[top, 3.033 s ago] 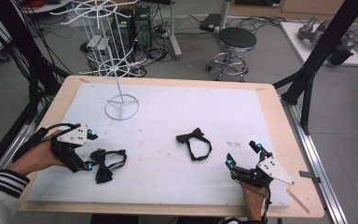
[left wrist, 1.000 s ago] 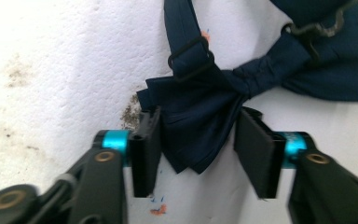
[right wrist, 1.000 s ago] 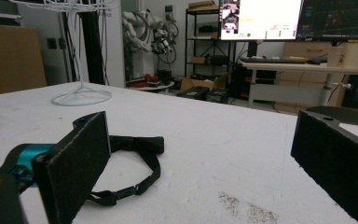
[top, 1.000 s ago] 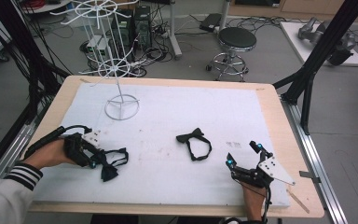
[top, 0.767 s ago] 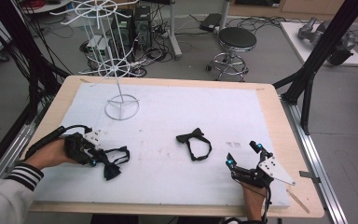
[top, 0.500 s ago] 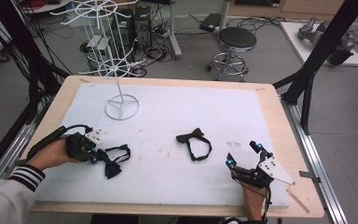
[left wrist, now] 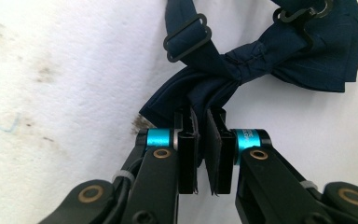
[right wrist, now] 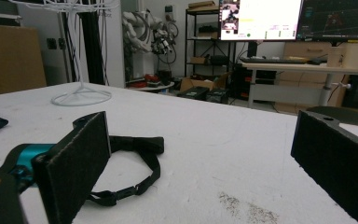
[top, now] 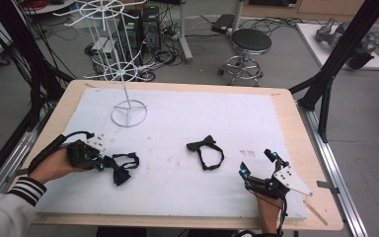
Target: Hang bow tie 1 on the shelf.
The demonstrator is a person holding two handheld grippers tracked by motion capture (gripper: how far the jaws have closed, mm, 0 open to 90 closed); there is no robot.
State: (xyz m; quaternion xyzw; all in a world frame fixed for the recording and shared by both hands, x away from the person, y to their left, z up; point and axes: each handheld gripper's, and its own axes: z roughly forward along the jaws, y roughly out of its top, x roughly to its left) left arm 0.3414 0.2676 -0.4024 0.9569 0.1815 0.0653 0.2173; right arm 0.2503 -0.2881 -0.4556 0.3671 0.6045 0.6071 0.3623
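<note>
Since the earlier frame the left gripper (top: 100, 163) has been turned and slid toward 3 o'clock, and its jaws are now pinched on one wing of the navy bow tie (left wrist: 242, 65), which lies at the table's 8 o'clock edge. The tie is judged light, soft and floppy, so the firmer central knot (left wrist: 239, 70) would give a surer hold than the wing. The right gripper (top: 257, 163) rests at 5 o'clock, jaws wide apart, with the black bow tie (top: 205, 150) near the table's middle.
</note>
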